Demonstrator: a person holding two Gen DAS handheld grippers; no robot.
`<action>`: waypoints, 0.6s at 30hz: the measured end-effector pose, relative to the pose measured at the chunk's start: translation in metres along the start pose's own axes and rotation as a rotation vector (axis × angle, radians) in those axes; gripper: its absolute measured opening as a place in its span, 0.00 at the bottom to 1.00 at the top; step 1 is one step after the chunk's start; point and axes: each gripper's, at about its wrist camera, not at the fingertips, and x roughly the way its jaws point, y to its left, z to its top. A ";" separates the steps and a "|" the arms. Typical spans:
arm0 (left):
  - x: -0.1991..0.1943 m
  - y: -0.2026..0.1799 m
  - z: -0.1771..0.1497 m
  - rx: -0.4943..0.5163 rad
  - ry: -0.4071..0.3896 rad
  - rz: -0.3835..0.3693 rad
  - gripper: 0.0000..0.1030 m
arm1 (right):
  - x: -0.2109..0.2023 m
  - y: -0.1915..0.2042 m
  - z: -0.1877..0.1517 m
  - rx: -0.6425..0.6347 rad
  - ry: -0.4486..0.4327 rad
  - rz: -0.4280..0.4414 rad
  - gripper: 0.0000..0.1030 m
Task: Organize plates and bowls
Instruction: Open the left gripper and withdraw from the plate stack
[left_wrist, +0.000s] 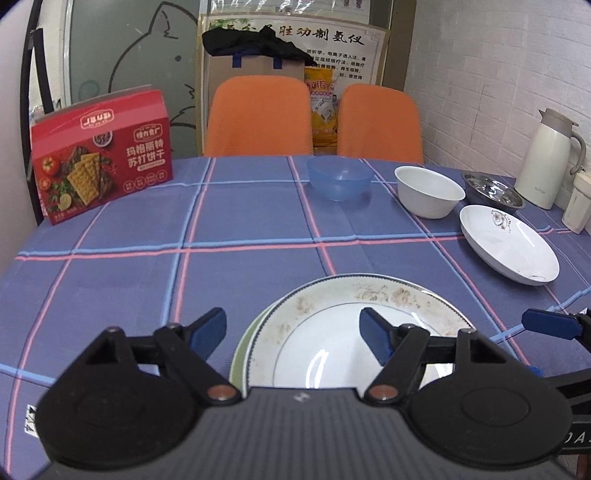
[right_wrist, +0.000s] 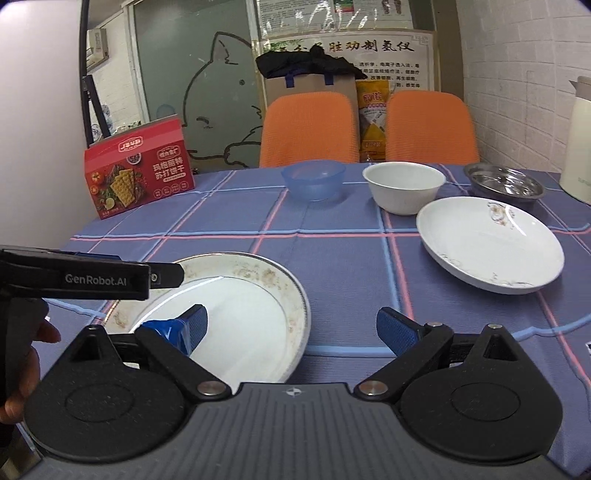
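Observation:
A gold-rimmed plate (left_wrist: 321, 306) with brown smears sits on a green-rimmed plate (left_wrist: 240, 354) at the near edge of the table. My left gripper (left_wrist: 291, 330) is open over this stack, its right finger above the plate and its left finger over the cloth. My right gripper (right_wrist: 293, 325) is open too, with its left finger over the same smeared plate (right_wrist: 236, 295) and nothing between the pads. Farther right lies a white floral deep plate (right_wrist: 487, 247). Behind stand a blue plastic bowl (right_wrist: 314, 181), a white bowl (right_wrist: 404, 186) and a steel bowl (right_wrist: 504, 182).
A red cracker box (left_wrist: 103, 158) stands at the back left of the checked tablecloth (left_wrist: 221, 229). A cream thermos jug (left_wrist: 550, 158) is at the back right. Two orange chairs (left_wrist: 258, 118) stand behind the table. A person's hand (right_wrist: 22, 369) holds the left gripper's handle.

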 end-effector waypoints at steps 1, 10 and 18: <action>0.001 -0.005 0.001 0.007 0.002 -0.004 0.70 | -0.003 -0.007 -0.002 0.012 0.003 -0.016 0.83; 0.011 -0.062 0.012 0.088 0.001 -0.072 0.70 | -0.022 -0.075 -0.013 0.163 0.039 -0.144 0.83; 0.025 -0.103 0.023 0.165 0.011 -0.086 0.71 | -0.025 -0.117 -0.002 0.231 0.067 -0.182 0.84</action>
